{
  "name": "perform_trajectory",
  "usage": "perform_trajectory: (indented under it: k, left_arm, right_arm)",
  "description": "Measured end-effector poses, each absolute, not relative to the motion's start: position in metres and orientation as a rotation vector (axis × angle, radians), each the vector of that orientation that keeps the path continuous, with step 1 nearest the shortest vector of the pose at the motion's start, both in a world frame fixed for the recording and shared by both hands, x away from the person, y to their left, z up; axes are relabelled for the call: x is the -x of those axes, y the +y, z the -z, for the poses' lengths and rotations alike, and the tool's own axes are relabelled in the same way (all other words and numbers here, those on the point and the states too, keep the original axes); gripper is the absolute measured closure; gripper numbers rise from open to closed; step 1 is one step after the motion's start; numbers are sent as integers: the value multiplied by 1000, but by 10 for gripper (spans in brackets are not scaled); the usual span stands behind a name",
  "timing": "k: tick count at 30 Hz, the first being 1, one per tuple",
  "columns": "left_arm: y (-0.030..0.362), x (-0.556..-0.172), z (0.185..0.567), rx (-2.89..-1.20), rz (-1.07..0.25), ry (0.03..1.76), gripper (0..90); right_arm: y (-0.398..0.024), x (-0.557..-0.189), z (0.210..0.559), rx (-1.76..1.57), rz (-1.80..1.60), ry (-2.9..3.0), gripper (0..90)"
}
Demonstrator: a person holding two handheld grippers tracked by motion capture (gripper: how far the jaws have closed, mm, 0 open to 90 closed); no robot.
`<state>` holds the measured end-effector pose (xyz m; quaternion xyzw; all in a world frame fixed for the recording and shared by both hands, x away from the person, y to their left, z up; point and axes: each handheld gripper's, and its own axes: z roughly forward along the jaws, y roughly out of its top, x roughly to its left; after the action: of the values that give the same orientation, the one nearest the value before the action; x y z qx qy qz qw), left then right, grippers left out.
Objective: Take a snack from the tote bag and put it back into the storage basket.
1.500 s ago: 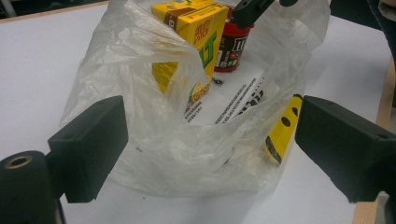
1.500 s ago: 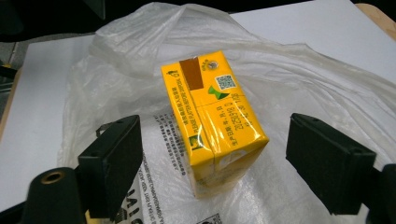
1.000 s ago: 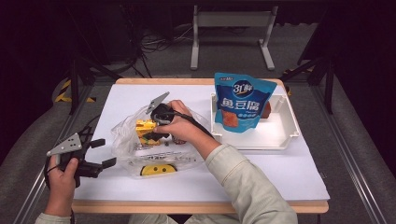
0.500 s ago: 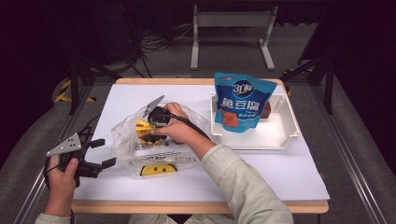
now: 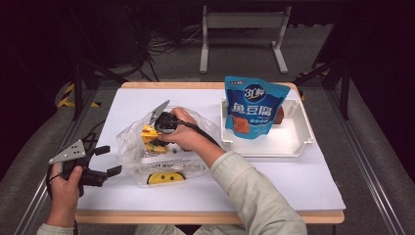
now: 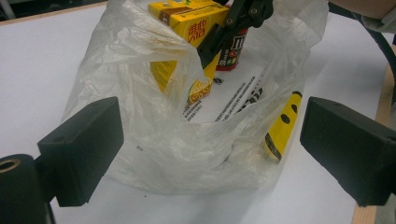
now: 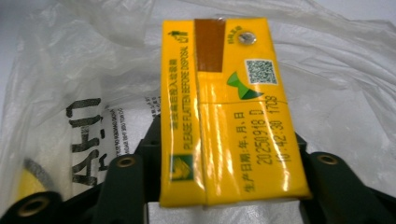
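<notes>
Yellow carton (image 7: 231, 112) sits inside the clear bag (image 6: 154, 140) on the white table (image 5: 293, 181), and my right gripper (image 5: 159, 132) has just closed its jaws onto the carton's sides. A red packet (image 6: 233, 53) lies beside it in the bag. My left gripper (image 5: 100, 161) rests near the bag, jaws wide apart.

— What carries everything?
— A white table (image 5: 303, 181) with a wooden edge.
— And what lies directly on it?
— A crumpled clear plastic bag (image 5: 129, 147) left of the middle, with a yellow smiley print along its near side. Toward the far right sits a white tray (image 5: 307, 139), well apart from the bag.
</notes>
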<state>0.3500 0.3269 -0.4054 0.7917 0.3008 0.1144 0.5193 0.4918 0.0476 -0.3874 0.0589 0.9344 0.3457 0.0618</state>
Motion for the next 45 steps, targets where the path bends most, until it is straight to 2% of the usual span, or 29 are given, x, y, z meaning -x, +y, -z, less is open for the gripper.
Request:
perform_trajectory:
  k: [20, 45]
  left_arm:
    - [327, -350, 406, -1895, -275, 722, 67]
    - [325, -352, 406, -1903, -265, 727, 54]
  right_arm:
    - [36, -479, 359, -165, -1133, 2768, 552]
    - [-14, -454, 298, -106, -1210, 2715, 552]
